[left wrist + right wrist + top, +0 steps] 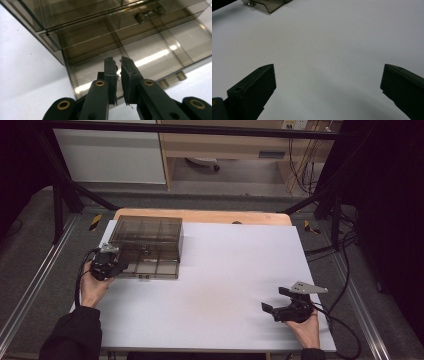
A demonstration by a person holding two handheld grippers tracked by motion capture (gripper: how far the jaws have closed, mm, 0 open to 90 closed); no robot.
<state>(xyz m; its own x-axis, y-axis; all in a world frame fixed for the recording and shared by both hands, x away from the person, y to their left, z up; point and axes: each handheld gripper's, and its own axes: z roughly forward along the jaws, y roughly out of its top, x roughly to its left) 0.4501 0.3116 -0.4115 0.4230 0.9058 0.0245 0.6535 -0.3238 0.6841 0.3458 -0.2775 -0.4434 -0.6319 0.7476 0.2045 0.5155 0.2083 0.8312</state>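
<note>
One smoke-tinted transparent compartment box (146, 245) with a hinged lid sits at the far left of the white table surface (225, 285). No legible writing or brand appears on it. The left gripper (119, 268) is at the box's near left corner; in the left gripper view its jaws are nearly together, a thin slit between them, holding nothing visible, the box (120, 37) directly ahead. The right gripper (274, 301), jaws spread wide and empty, rests near the table's right front, well apart from the box. Two grippers total.
</note>
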